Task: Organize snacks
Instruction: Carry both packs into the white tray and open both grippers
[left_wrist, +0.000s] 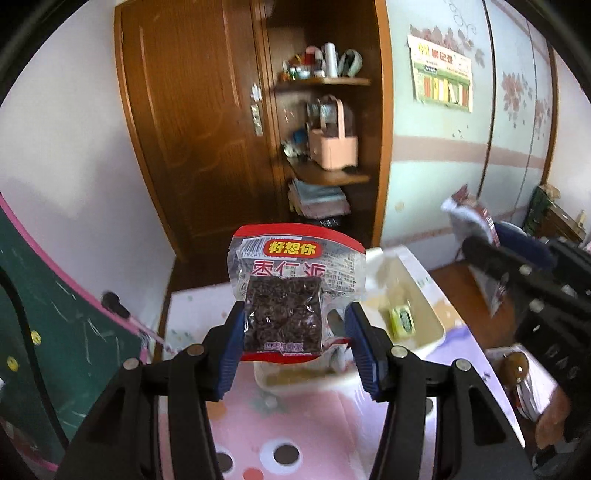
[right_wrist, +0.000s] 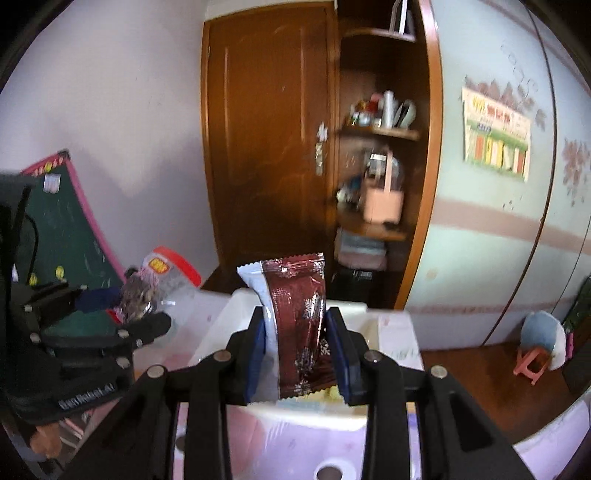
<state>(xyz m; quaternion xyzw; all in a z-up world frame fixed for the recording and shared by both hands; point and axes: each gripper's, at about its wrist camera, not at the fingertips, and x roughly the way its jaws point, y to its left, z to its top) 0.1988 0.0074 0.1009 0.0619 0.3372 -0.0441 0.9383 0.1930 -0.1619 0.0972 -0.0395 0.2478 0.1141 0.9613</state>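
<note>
Left tongs: squeezed on the date snack pack, standing tall.
Right tongs: squeezed on the brown wrapper snack, standing tall.
White box: low, straight ahead of both tongs, on the tabletop.

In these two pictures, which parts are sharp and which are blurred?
Left wrist view: the clear date snack packet is sharp, the right tool at the edge smeared. Right wrist view: the whole frame is softer, the dark red packet and shelves blurred. Both bend straight lines.
</note>
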